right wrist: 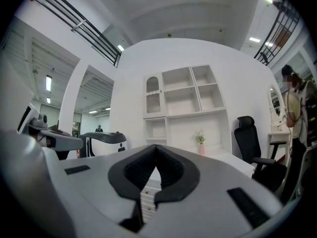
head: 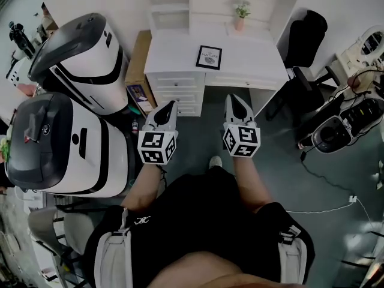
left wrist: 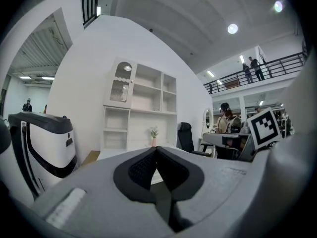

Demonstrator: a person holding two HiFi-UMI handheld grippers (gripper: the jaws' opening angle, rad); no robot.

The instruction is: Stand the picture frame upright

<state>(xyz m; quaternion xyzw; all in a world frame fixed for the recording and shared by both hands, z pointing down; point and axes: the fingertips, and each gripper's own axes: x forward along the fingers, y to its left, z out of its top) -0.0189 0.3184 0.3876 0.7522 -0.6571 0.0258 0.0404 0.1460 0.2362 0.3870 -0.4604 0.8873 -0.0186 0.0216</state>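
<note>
Step in hand: approach, nothing touched yet. Frame (head: 209, 57) lies flat, face up, on the desk (head: 174, 56), near the front edge and about mid-width. A plant (head: 241, 14) stands well behind it at the back edge. No other items near the frame.

Left gripper (head: 170, 105) and right gripper (head: 235, 98) are held side by side in front of the person, short of the desk's front edge and well apart from the frame. Both point toward the desk. Left gripper view: pads (left wrist: 143, 167) pressed together, nothing between them. Right gripper view: pads (right wrist: 171, 168) also pressed together, empty. The frame does not show in either gripper view, only desk, shelves and plant.

Judgement: task not started, frame not yet upright.

Next move probably calls for stepping in and spreading one gripper's jaws. Then bring it down to a frame edge, likely the near one, pinch, and tip the frame up. The other gripper could steady the base. Whether the frame has a back stand cannot be told from here.
</note>
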